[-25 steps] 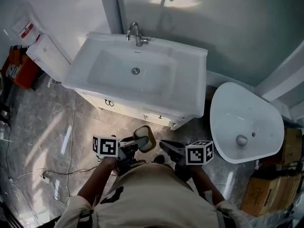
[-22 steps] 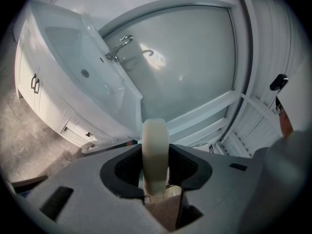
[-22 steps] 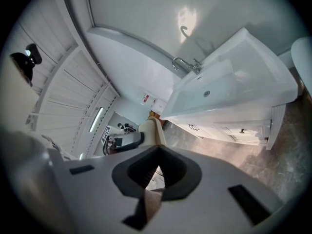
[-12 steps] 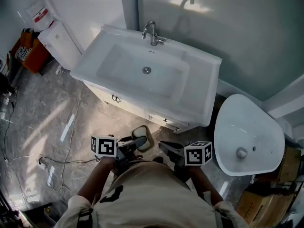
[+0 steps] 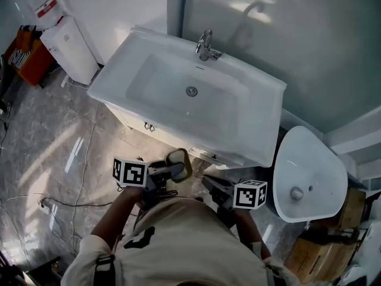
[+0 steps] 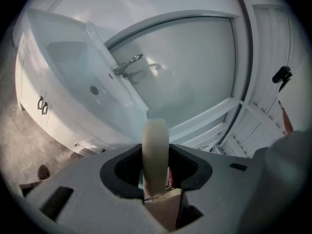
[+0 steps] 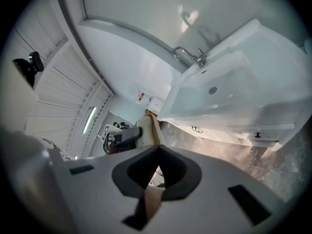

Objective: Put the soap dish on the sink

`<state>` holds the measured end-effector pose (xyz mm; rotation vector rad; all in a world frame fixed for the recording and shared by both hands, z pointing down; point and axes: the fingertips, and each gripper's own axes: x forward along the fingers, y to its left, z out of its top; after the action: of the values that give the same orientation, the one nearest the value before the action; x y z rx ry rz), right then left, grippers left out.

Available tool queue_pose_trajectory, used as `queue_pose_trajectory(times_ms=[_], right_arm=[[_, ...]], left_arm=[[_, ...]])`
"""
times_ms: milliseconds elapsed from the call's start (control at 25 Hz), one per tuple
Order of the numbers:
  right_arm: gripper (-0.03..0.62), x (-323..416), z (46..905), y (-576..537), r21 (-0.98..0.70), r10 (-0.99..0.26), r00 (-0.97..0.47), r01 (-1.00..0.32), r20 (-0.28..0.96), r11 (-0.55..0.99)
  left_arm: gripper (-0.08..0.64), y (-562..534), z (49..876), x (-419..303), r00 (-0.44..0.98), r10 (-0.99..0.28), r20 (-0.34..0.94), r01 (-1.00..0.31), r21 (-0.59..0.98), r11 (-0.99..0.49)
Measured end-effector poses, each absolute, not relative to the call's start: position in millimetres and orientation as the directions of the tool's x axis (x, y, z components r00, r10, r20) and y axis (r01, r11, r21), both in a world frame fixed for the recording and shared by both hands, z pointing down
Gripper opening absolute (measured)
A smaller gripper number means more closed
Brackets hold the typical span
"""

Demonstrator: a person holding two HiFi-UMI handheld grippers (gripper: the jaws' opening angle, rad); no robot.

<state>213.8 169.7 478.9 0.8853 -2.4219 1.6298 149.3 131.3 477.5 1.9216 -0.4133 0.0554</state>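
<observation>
Head cam sits high over the person and looks almost straight down. The sink (image 5: 149,82) is up top and well off, with the left gripper (image 5: 175,169) and right gripper (image 5: 206,182) close at the bottom. Each gripper cam rides right behind its own jaws, looking along them, rolled sideways. All three share the sink and tap (image 5: 205,45). The right cam also catches the left gripper and dish (image 5: 181,158), same as the head cam.

Sink (image 5: 155,82) was plain glossy white, soap dish (image 5: 180,162) a creamy beige. Floor (image 5: 53,142) was grey marble-look with pale streaks. Marker cubes (image 5: 130,172) had black-and-white squares, and the person's shirt (image 5: 184,243) was tan with black patches.
</observation>
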Motion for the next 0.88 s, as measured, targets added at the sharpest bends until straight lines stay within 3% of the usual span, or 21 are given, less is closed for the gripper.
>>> queue_pose_trajectory(times_ms=[280,880], right_arm=[[0.011,136,480,135,-0.811,-0.354,-0.840,-0.515,0.412,0.277],[0.011,28,482,83,-0.779,-0.226,-0.849,-0.528,0.477,0.338]], left_arm=[[0.161,92,474,71,0.933,-0.315,0.173,-0.264,0.925,-0.275],[0.161,29,491,-67,0.864,-0.459,0.209,-0.343,0.910,-0.232]])
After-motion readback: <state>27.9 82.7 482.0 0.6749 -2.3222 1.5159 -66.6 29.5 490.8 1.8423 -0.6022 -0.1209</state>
